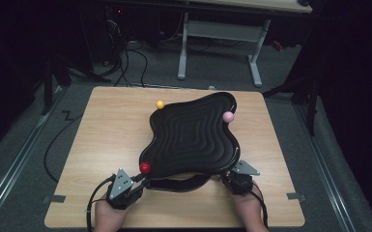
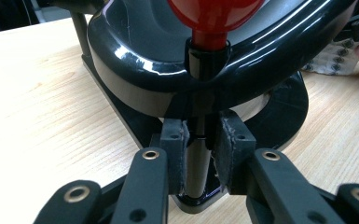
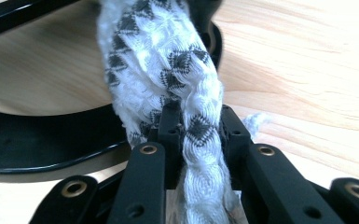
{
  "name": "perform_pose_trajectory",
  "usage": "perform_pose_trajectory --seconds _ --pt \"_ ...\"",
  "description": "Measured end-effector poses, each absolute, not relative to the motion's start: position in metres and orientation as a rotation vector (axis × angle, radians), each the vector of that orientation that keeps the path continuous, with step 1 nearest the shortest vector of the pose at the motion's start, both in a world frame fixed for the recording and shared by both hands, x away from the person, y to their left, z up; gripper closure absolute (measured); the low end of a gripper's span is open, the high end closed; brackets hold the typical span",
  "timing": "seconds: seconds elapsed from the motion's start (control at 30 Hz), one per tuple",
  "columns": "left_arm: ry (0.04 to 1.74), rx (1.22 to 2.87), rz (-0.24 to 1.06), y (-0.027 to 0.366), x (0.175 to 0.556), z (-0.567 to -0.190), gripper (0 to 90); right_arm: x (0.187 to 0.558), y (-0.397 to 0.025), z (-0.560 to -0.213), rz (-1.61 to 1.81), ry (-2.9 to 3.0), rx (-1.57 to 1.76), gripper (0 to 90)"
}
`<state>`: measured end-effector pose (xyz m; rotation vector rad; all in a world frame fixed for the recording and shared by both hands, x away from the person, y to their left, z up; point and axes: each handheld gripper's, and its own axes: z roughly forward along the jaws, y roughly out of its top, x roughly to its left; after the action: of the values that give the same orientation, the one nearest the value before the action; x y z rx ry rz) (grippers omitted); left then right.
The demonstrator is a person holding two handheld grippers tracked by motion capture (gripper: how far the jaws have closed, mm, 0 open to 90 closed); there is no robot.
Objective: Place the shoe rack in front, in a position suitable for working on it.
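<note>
1. Up close, the left gripper (image 2: 199,140) has its jaws closed on a dark post (image 2: 198,163); the left gripper view shows that post rising through a socket in the tray (image 2: 135,51) rim to a red ball (image 2: 212,16).
2. Likewise, the right gripper (image 3: 196,130) is clamped on a white cloth with grey diamond marks (image 3: 163,60), which the right gripper view shows twisted into a thick rope just above a black base (image 3: 51,149).
3. From the high view, the left gripper (image 1: 125,186) sits at the tray's near left corner beside the red ball (image 1: 145,167), and the right gripper (image 1: 239,178) at its near right corner; the cloth cannot be made out there.
4. That view alone shows the whole tray (image 1: 193,135), black, wavy and ridged, mid-table (image 1: 106,140), with a yellow ball (image 1: 160,104) at its far left rim and a pink ball (image 1: 228,116) at its right rim.
</note>
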<state>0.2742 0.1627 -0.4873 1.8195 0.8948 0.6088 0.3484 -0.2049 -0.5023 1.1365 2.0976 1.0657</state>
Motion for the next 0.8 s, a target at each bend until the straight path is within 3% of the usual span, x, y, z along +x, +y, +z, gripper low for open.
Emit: perform_pose_trajectory --seconds 0.3,0.8 --pt "0.898 1.818 0.613 0.162 0.274 -0.487 74.5 0.324 -0.166 -0.502 1.149 2.24 1.011 76.8" --pt "0.894 1.815 0.612 0.162 0.273 -0.488 74.5 0.286 -0.063 -0.509 1.287 2.449 0.818 77.5"
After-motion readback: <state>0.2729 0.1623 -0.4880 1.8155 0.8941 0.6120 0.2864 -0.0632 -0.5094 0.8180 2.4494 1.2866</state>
